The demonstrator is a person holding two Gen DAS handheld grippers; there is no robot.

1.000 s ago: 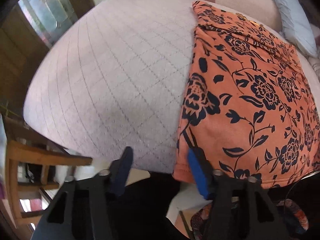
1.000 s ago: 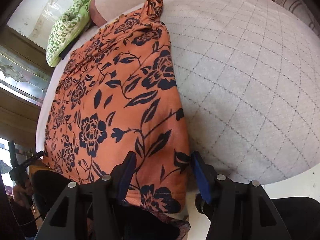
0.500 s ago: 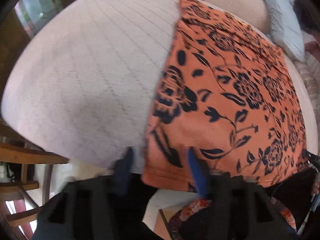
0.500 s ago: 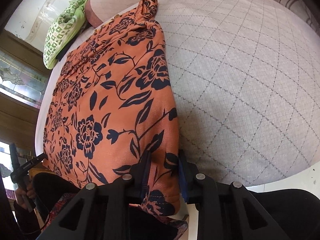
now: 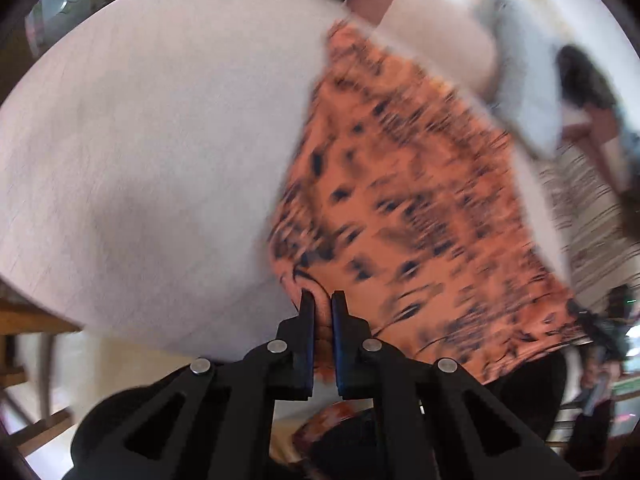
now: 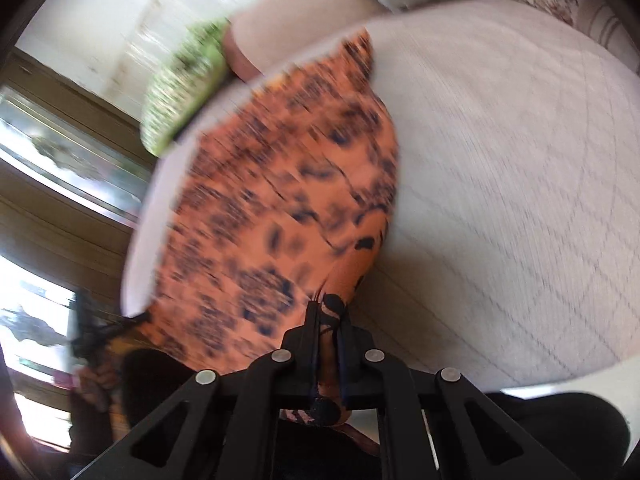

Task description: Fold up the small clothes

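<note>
An orange garment with a dark floral print (image 5: 408, 200) lies flat on a pale quilted bed (image 5: 140, 140). It reaches from the near bed edge to the far side. My left gripper (image 5: 323, 300) is shut on the garment's near left corner. In the right wrist view the garment (image 6: 280, 200) fills the left half, and my right gripper (image 6: 327, 312) is shut on its near right corner, with cloth bunched between the fingers. Both views are blurred by motion.
A green patterned pillow (image 6: 180, 108) and a beige cushion (image 5: 432, 32) lie at the far end of the bed. A pale blue pillow (image 5: 524, 92) is at the far right. A wooden chair (image 5: 24, 344) stands left of the bed. A window (image 6: 48, 152) is on the left.
Both grippers went from open beside the near hem to shut on its corners. The right one closed first, then the left. Both views are now tilted and blurred.
</note>
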